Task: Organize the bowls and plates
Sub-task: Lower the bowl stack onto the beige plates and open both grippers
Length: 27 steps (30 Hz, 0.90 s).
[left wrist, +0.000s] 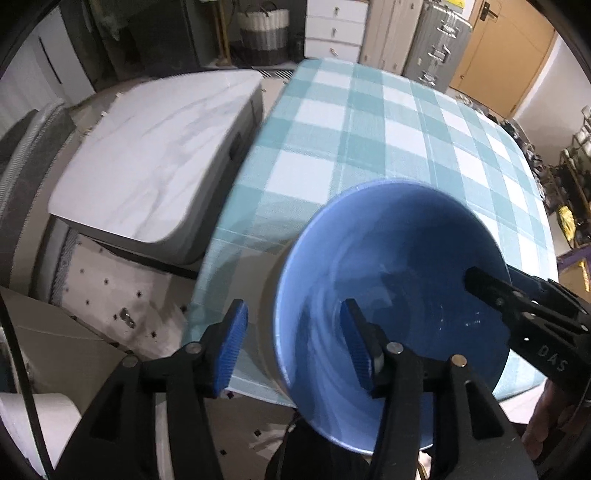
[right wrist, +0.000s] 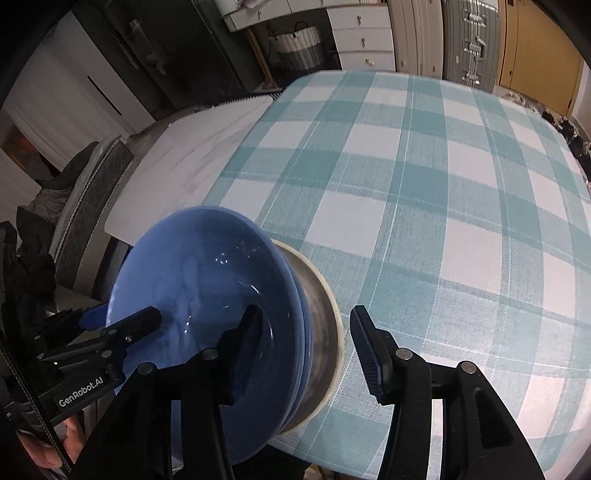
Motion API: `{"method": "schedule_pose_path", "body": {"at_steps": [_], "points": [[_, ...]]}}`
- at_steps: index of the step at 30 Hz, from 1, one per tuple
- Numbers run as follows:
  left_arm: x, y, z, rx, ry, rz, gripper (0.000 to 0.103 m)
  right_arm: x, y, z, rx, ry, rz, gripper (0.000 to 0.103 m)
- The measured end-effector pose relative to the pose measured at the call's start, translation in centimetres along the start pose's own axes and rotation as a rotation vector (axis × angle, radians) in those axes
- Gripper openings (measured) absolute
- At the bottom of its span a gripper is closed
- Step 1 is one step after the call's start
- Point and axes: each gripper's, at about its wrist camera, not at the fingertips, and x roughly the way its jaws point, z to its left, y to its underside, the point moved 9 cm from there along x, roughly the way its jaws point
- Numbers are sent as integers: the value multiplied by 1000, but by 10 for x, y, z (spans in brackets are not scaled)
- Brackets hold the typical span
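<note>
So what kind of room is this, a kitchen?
More likely a lived-in home room used for storage than a kitchen: a table under a checked tablecloth, a white chest of drawers, a woven laundry basket and a metal suitcase against the far wall.

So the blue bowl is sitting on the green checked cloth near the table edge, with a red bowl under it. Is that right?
Not quite. The blue bowl does sit near the edge of the green checked cloth, but what is under it is a grey, metallic-looking bowl, not a red one. The right wrist view shows this best.
</note>
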Motion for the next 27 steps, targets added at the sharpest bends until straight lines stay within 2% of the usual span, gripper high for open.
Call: {"method": "schedule_pose_path", "body": {"at_steps": [3,6,11,13,15,18,20,22,24,27], "points": [[-14,-3,1,-1,-3,-38,53,-12,-3,-2,0,-10,-48,50],[-31,-6,5,-15,-36,-82,53,-28,-7,-8,-2,1,-110,50],[-71,-11,1,-30,-64,-226,55,-69,-12,-9,-43,-9,-240,51],[-87,-11,-5,-30,-66,-286,58,-88,-11,-9,-62,-5,-299,57],[-99,-8,-18,4,-60,-327,59,-106,-8,-14,-71,7,-352,67],[-118,1,-41,57,-78,-415,61,-127,0,-22,-75,25,-411,68],[-131,8,-53,65,-63,-472,88,-141,10,-31,-65,22,-442,74],[-145,17,-63,65,-46,-554,99,-149,20,-39,-51,20,-464,80],[-154,26,-73,84,-42,-608,99,-159,34,-50,-49,30,-496,81],[-159,38,-83,92,-23,-645,101,-167,54,-64,-61,64,-523,83]]}}
